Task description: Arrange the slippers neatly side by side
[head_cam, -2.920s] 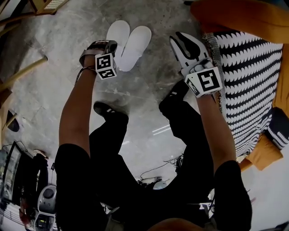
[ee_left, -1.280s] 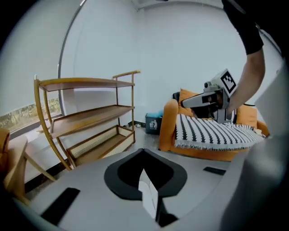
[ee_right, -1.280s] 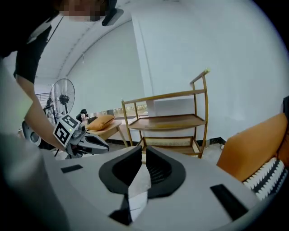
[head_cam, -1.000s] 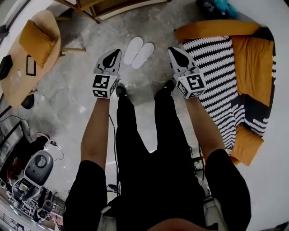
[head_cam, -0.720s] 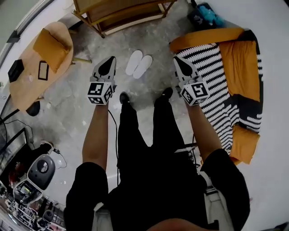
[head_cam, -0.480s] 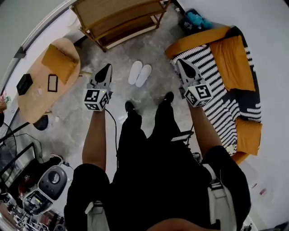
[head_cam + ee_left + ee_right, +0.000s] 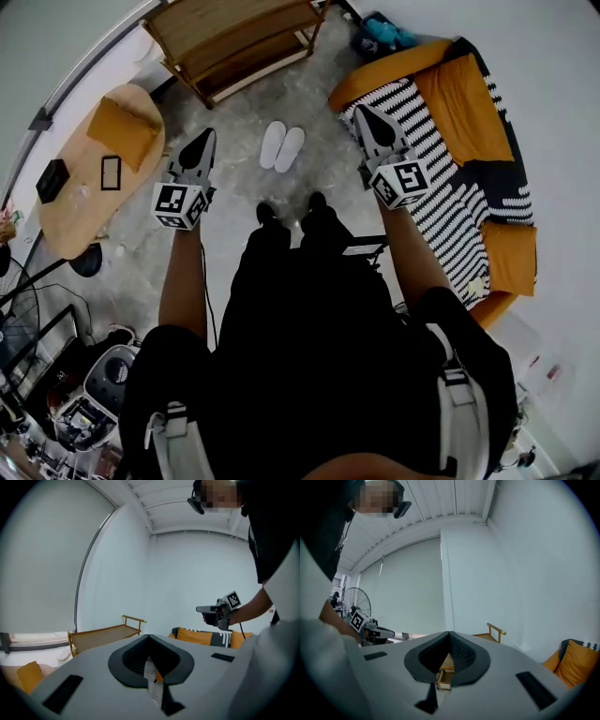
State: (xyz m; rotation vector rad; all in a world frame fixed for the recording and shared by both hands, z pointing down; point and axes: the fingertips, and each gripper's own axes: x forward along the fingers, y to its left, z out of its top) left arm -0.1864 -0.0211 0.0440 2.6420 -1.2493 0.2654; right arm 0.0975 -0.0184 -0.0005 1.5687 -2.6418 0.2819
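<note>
Two white slippers (image 7: pixel 282 146) lie side by side on the grey concrete floor, just ahead of the person's black shoes (image 7: pixel 291 208). Both grippers are held up high, far above the slippers and pointing level into the room. In the head view my left gripper (image 7: pixel 205 135) is left of the pair and my right gripper (image 7: pixel 358 111) is to its right. The left gripper (image 7: pixel 149 637) has its jaws pressed together with nothing between them, and so does the right gripper (image 7: pixel 450 634). Neither gripper view shows the slippers.
A wooden bench (image 7: pixel 234 39) stands beyond the slippers. An orange sofa (image 7: pixel 469 94) with a black-and-white striped blanket (image 7: pixel 441 178) is on the right. An oval wooden table (image 7: pixel 89 192) with an orange cushion is on the left. Equipment and cables (image 7: pixel 89 412) sit at the lower left.
The person has stood up: the floor and slippers have shrunk away in the head view. Both grippers rose with the person, away from the slippers, and stayed shut and empty.
</note>
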